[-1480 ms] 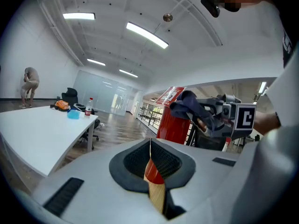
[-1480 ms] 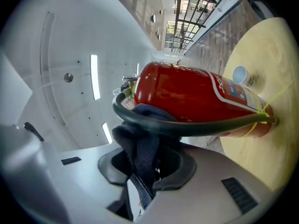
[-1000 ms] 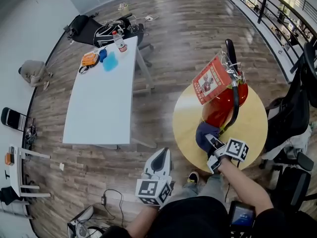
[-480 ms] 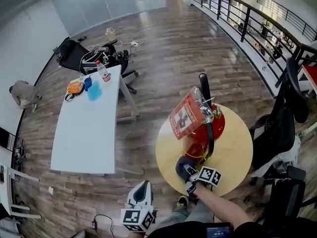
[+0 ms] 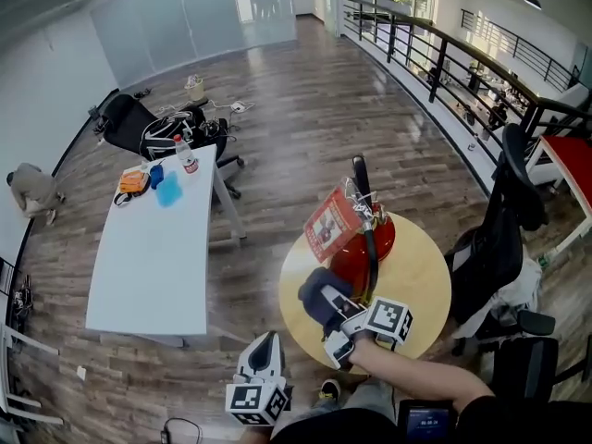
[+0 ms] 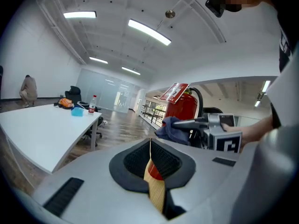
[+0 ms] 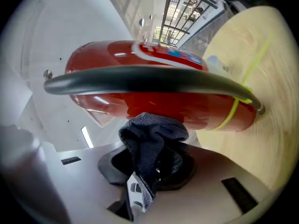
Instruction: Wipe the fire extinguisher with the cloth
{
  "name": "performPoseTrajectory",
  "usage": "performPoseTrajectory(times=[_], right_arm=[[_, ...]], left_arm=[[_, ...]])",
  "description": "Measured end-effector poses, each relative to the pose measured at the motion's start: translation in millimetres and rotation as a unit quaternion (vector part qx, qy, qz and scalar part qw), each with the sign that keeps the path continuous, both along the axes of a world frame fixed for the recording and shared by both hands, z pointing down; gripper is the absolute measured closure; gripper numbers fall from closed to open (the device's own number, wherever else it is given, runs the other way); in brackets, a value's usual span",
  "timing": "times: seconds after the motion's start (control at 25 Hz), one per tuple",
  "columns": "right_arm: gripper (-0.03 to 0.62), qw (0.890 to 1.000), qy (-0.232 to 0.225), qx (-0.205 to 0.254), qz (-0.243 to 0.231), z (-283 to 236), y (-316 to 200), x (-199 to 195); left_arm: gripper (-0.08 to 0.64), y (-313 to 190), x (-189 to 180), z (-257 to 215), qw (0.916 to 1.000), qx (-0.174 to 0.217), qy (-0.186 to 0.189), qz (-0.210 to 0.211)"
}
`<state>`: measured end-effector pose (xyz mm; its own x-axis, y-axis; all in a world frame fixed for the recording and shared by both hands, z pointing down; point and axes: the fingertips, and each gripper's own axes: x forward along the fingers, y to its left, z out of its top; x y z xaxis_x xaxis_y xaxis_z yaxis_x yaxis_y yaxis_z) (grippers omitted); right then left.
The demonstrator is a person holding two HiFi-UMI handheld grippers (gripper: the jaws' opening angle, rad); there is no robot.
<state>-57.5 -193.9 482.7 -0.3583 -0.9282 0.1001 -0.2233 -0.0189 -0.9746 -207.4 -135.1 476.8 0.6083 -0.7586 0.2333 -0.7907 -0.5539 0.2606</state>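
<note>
A red fire extinguisher [image 5: 354,255] stands on a round wooden table [image 5: 416,280], with a black hose [image 5: 366,220] and a red tag [image 5: 331,223] near its top. My right gripper [image 5: 327,307] is shut on a dark blue cloth [image 5: 315,295], which presses against the cylinder's lower left side. In the right gripper view the bunched cloth [image 7: 153,136] touches the red body [image 7: 154,97] just under the hose [image 7: 140,77]. My left gripper [image 5: 264,344] hangs shut and empty off the table's left, pointing at the extinguisher [image 6: 181,107] from a distance.
A long white table [image 5: 153,248] at the left carries a bottle [image 5: 185,155], a blue cup and an orange item. Black office chairs [image 5: 490,248] stand right of the round table. A railing [image 5: 435,58] runs along the far right. A person crouches at the far left wall [image 5: 32,191].
The head view has tilted up and the scene has slid left and down. My right gripper still holds the cloth on the extinguisher, a little further round its left side. The left gripper stays low.
</note>
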Motion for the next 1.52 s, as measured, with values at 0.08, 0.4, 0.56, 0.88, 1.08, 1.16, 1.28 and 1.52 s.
performPoseTrajectory(times=[0.08,0.4,0.56,0.88,1.08,1.16,1.28,1.52], right_arm=[[0.495,1.0,0.003,0.025,0.008,-37,-5,-4],[0.495,0.996,-0.043,0.082,-0.021,-109,14,3],[0.495,0.994,-0.046,0.101,-0.016,-131,32,21],[0.495,0.994,0.011,0.103,-0.032,-102,36,31],[0.494,0.996,0.042,0.058,-0.058,-58,31,27],[0.495,0.994,0.062,0.055,-0.071,-39,31,27],[0.494,0.993,0.082,0.039,-0.077,-4,35,34],[0.495,0.992,0.091,-0.034,-0.077,84,41,50]], left_arm=[[0.535,1,4,-5,0.9999,0.007,0.005,0.005],[0.535,3,7,-21,0.9992,0.028,0.019,0.021],[0.535,3,12,-17,0.9991,0.021,0.024,0.029],[0.535,6,34,-23,0.9971,0.034,0.035,0.058],[0.535,0,31,-13,0.9979,0.015,0.039,0.05],[0.535,1,30,-6,0.9983,0.007,0.034,0.048],[0.535,5,30,2,0.9988,-0.004,0.023,0.043],[0.535,3,30,9,0.9994,-0.016,-0.002,0.032]])
